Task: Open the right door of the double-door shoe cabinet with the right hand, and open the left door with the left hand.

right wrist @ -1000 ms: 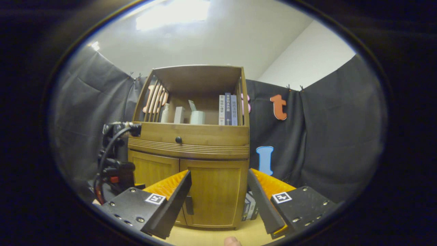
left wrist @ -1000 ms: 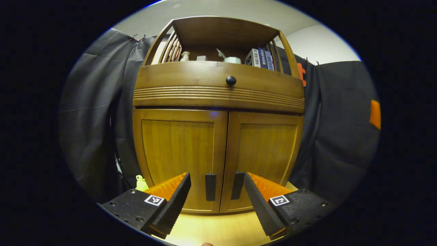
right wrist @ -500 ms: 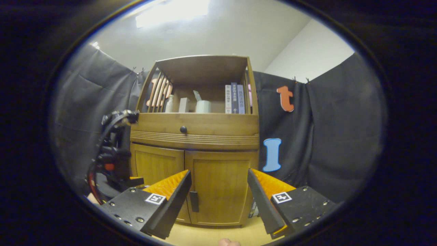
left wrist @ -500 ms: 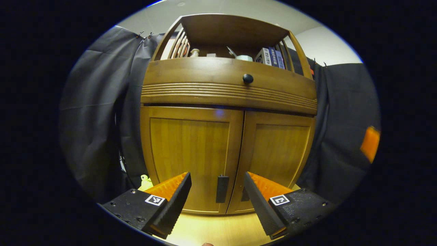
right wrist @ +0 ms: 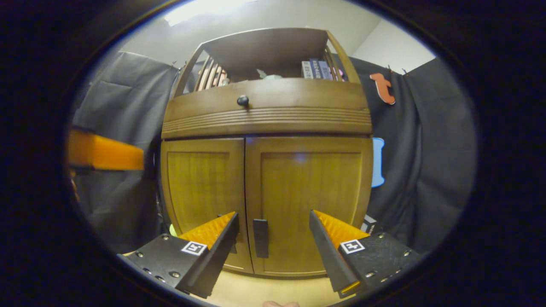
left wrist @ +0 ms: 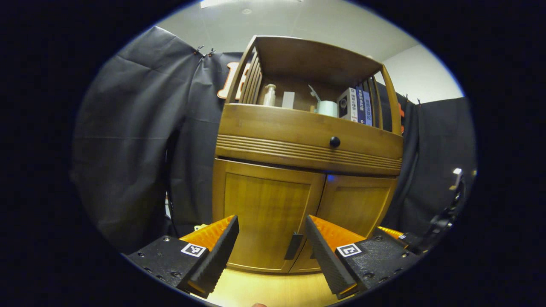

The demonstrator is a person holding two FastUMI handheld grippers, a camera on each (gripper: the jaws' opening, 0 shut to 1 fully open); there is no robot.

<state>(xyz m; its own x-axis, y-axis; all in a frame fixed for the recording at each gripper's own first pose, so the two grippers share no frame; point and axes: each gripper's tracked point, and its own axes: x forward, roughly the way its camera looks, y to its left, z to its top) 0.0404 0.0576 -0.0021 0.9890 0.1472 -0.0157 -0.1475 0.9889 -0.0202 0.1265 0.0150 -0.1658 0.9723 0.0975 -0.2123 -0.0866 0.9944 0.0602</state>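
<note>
The right gripper (right wrist: pixel 273 238) hung with jaws apart, framing the dark handle (right wrist: pixel 260 238) of the right door (right wrist: pixel 307 204); both doors were shut. Centring that handle between the fingers before closing should give a clean pull. The left gripper (left wrist: pixel 271 245), also spread, faced the left door (left wrist: pixel 266 215). The shoe cabinet (right wrist: pixel 266 115) stood on a pale wooden floor (right wrist: pixel 256 292) amid black cloth walls.

Shoe cabinet (right wrist: pixel 264 170) stands on the floor (right wrist: pixel 256 290) against the booth wall. Left door (right wrist: pixel 200 196) and right door (right wrist: pixel 311 200) sit side by side, both shut, handles (right wrist: pixel 260 238) meeting at the centre seam. Drawer (right wrist: pixel 264 108) above the doors, knob (right wrist: pixel 242 100) at its middle. Open shelf (left wrist: pixel 315 91) on top: bottle (left wrist: pixel 269 94) left, cup (left wrist: pixel 327 108) centre, books (left wrist: pixel 356 106) right.
</note>
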